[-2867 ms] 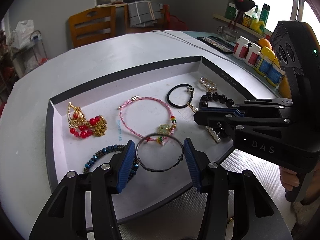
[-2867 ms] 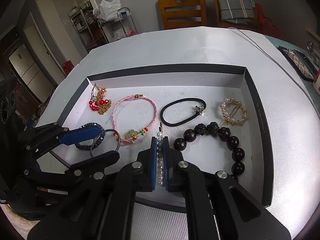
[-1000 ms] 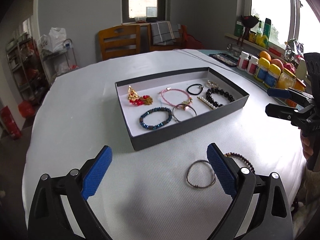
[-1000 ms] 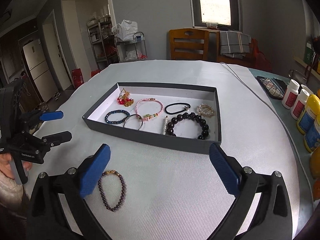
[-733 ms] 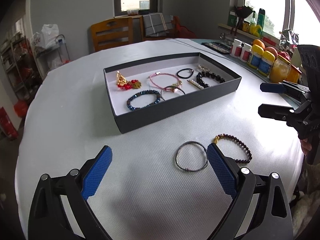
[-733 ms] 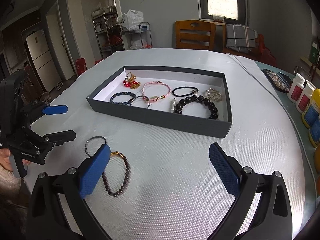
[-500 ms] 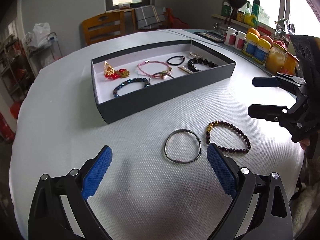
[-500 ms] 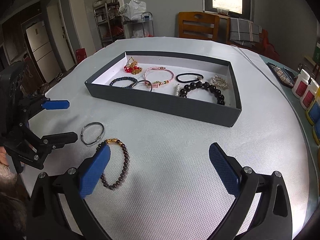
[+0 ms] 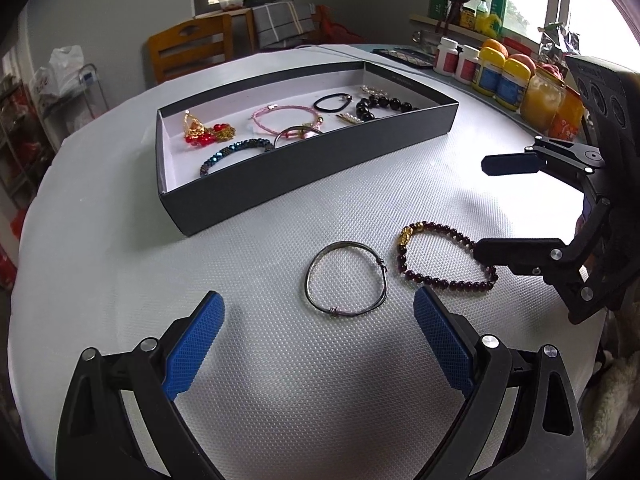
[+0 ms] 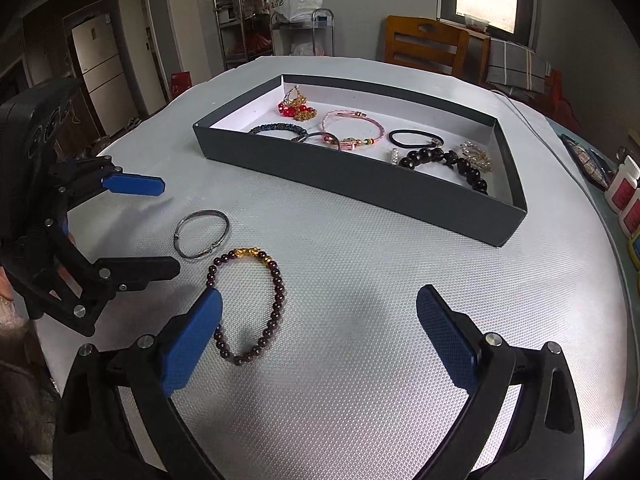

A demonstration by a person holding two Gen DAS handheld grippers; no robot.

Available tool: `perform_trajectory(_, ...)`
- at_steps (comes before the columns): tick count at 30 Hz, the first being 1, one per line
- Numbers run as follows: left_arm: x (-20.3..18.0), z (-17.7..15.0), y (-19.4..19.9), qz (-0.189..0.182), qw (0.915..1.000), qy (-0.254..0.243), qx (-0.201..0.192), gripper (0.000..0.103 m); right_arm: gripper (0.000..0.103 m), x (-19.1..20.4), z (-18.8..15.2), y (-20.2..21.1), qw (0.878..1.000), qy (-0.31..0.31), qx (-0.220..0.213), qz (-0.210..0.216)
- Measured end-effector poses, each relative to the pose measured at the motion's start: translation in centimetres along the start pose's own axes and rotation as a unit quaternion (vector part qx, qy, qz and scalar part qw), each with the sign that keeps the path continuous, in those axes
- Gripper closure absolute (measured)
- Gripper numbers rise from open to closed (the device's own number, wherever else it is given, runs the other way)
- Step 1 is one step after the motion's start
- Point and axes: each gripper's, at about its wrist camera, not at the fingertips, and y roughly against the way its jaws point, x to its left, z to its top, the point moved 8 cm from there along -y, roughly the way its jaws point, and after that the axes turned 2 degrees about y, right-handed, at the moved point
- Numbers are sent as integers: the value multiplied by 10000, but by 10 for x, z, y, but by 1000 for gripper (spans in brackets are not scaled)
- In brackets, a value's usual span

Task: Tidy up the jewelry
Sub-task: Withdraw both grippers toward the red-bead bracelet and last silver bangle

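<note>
Both grippers have dropped nearer the table since half a second ago, jaws spread wide and empty.
Left gripper (image 9: 319, 320) frames the metal bangle (image 9: 346, 278); right gripper (image 10: 319, 322) hovers by the garnet bead bracelet (image 10: 249, 304). Bare cloth (image 9: 248, 380) surrounds both, short of the jewelry box (image 9: 304, 160). No lettering is legible. Only the left view shows bottles (image 9: 492, 76).

black claws (image 9: 318, 334), blue textured pads (image 9: 442, 330), silver screws
</note>
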Motion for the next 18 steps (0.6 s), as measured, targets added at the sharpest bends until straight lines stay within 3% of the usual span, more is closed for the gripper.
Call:
perform_trajectory(11, -3, -1, -2, -34, 10000, -48, 28, 8, 46, 8, -6, -8, 9997, 126, 194, 67)
perform_trajectory(16, -4, 0, -3, -18, 10000, -86, 18, 10, 56, 13, -6, -9, 9994, 259, 190, 90)
perform_trajectory(18, -4, -1, -4, -41, 9999, -109, 33, 15, 62, 16, -6, -9, 9992, 324, 175, 137)
